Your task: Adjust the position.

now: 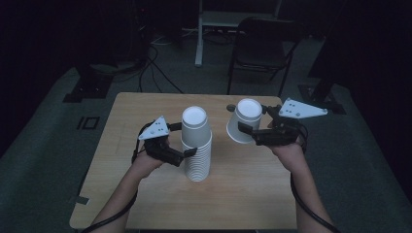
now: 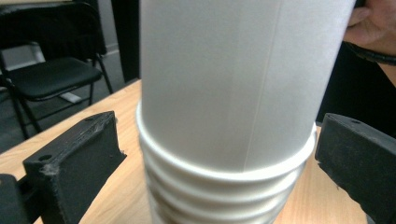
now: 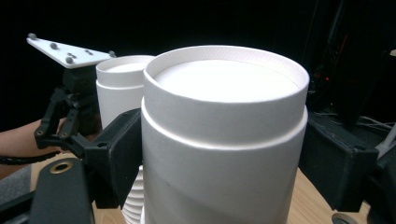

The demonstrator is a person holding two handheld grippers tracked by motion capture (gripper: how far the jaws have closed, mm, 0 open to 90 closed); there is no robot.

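Observation:
A tall stack of upside-down white paper cups (image 1: 197, 150) stands at the middle of the wooden table (image 1: 141, 111). My left gripper (image 1: 190, 150) reaches in from the left and is open, one jaw on each side of the stack (image 2: 224, 116). The left jaw stands a little off the rims and the right jaw sits very close to them. My right gripper (image 1: 252, 122) is shut on a single white cup (image 1: 242, 121), held bottom-up and tilted above the table to the stack's right. In the right gripper view this cup (image 3: 224, 140) sits between both jaws, with the stack (image 3: 119, 93) behind it.
A black folding chair (image 1: 260, 46) and a white desk leg (image 1: 198, 34) stand beyond the table's far edge. Cables lie on the dark floor at the back left. A small round item (image 1: 230, 108) rests on the table near the held cup.

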